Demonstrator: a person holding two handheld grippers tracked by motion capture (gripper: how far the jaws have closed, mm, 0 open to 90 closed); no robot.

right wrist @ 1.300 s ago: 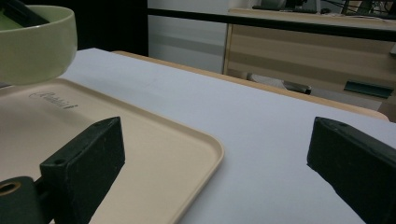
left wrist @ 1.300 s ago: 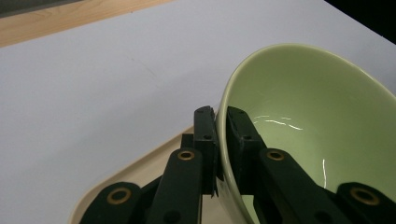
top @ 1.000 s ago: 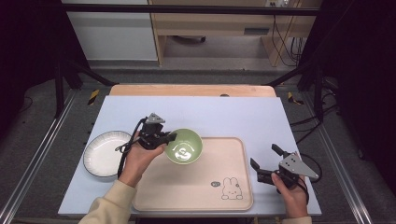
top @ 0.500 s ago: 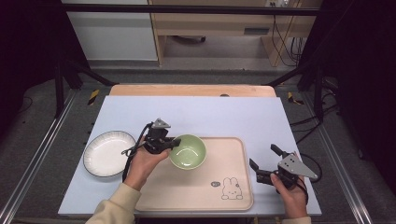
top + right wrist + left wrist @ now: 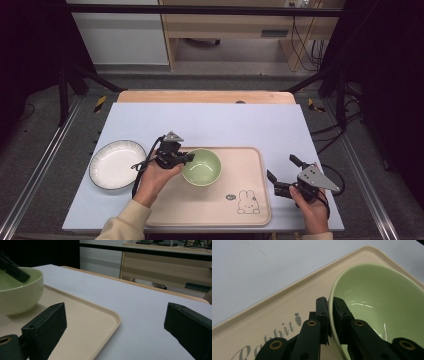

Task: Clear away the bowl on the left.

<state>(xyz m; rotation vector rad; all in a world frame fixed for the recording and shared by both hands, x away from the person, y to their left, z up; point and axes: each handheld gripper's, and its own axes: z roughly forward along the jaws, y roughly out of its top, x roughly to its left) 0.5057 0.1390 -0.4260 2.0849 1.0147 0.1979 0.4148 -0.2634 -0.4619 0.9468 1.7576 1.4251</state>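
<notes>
Pale blue table point(image 5: 210, 120), left gripper point(image 5: 186, 158) clamped on green bowl point(image 5: 202, 167) rim, right gripper point(image 5: 283, 176) wide open

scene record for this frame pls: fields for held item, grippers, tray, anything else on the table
held item: green bowl, clamped at its rim
left gripper: shut on the bowl's rim, one jaw inside, one outside
right gripper: open, nothing between the jaws, right of the tray
tray: beige, rabbit print, bowl over its upper left part
bowl contents: none visible
white plate: left of the tray, on the table mat, untouched
</notes>
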